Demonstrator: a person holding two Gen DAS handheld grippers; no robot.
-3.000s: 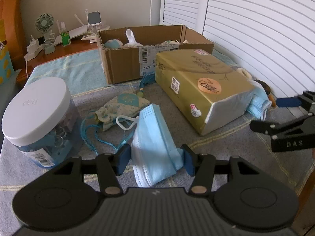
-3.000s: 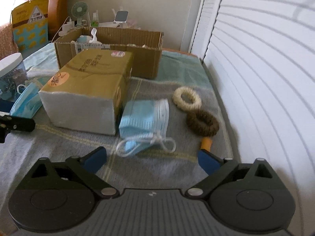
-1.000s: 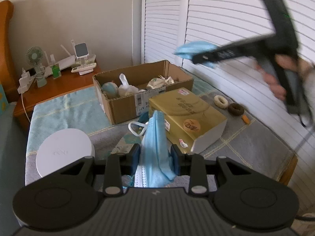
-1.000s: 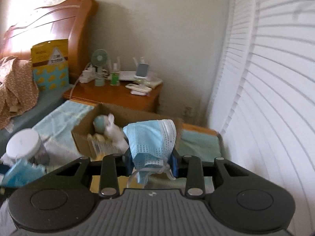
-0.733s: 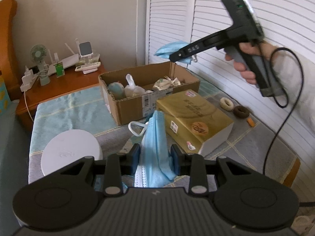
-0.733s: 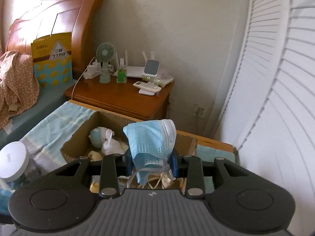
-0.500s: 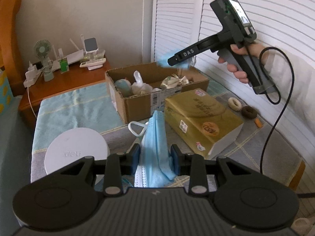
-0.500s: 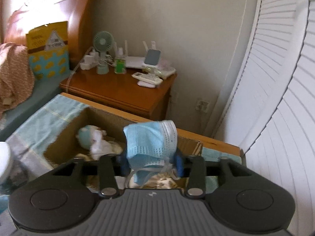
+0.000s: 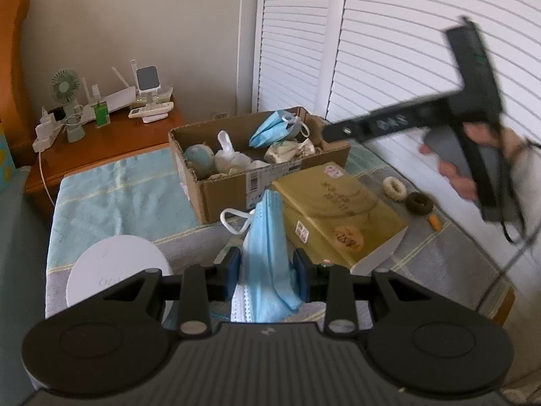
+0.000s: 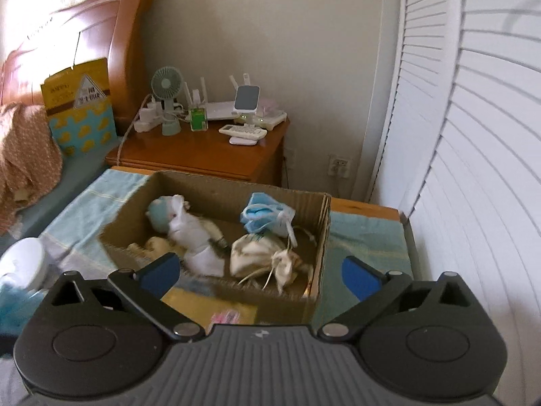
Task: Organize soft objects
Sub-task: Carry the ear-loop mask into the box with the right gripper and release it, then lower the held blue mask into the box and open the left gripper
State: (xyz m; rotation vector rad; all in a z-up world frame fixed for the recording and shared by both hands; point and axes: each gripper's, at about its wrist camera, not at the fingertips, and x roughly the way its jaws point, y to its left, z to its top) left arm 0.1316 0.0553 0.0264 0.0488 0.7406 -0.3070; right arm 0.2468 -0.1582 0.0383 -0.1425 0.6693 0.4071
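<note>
My left gripper (image 9: 267,269) is shut on a folded blue face mask (image 9: 265,237) and holds it up above the bed cover. My right gripper (image 10: 260,270) is open and empty above the near edge of the cardboard box (image 10: 321,223); it also shows in the left wrist view (image 9: 329,132). A second blue mask (image 10: 263,216) lies loose in the box at its far right, also in the left wrist view (image 9: 274,130). The box (image 9: 219,186) holds a teal ball (image 9: 199,159), a white cloth toy (image 10: 196,233) and cream drawstring pouches (image 10: 267,257).
A gold tissue pack (image 9: 338,213) lies in front of the box. A white-lidded jar (image 9: 115,275) stands at the left. A cream ring (image 9: 394,187), a brown ring (image 9: 419,204) and a small orange piece (image 9: 434,221) lie at the right. A nightstand (image 10: 203,149) with gadgets stands behind.
My right gripper opened and let go of its blue mask, which now lies in the box. The right gripper drew back a little. The left gripper still holds its mask.
</note>
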